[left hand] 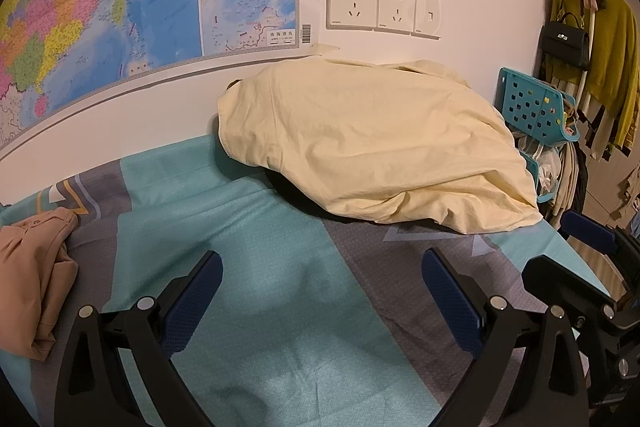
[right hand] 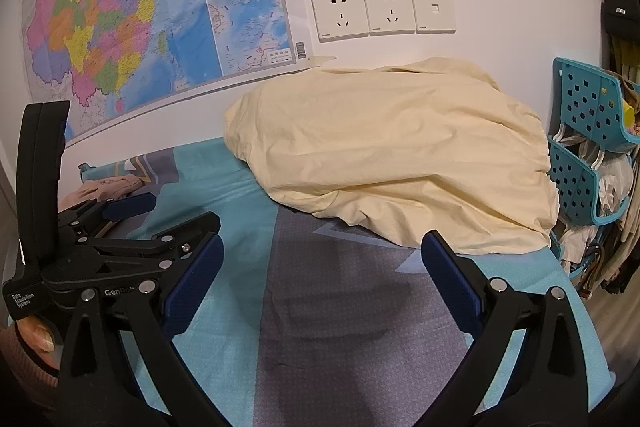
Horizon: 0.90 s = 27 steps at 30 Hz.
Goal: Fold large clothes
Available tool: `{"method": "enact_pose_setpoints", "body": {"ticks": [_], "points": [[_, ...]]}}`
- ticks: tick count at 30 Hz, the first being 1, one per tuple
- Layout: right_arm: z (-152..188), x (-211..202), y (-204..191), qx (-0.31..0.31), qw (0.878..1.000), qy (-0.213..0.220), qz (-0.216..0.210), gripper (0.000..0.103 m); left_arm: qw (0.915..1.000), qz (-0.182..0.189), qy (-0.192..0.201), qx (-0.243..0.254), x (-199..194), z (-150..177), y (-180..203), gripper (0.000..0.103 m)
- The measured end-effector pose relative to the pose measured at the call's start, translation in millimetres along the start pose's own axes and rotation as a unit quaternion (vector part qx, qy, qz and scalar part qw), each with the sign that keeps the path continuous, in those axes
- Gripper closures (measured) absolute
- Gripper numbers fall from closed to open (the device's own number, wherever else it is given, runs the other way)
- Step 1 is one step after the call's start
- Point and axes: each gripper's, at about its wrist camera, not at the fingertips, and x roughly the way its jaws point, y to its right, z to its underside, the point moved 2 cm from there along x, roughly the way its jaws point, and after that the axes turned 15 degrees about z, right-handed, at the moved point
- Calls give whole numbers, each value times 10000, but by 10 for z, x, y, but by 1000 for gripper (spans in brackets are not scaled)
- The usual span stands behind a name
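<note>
Clothes to fold show in the left wrist view as a crumpled tan garment [left hand: 34, 279] at the left edge on the teal and grey bedsheet [left hand: 280, 307]. Both jaws of the left gripper [left hand: 322, 297] stand wide apart, holding nothing. A cream pillow [left hand: 372, 147] lies against the wall at centre.

From the right wrist view, the tan garment sits at middle left, behind the left gripper. Right gripper [right hand: 322, 283] gapes wide over bare sheet, empty.

You had peach-tan garment [left hand: 34, 275] lying crumpled at bed's left edge, unfolded, well apart from pale-yellow pillow [left hand: 372, 147].
</note>
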Motion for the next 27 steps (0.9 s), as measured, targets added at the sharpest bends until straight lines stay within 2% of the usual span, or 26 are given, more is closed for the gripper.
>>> {"method": "enact_pose_setpoints", "body": {"ticks": [19, 27], "points": [[-17, 40, -30, -120, 9999, -6, 21, 6, 9999, -92, -56, -2, 28, 31, -50, 7], [-122, 273, -94, -558, 9984, -16, 123, 6, 9997, -237, 3, -93, 83, -47, -232, 7]]}}
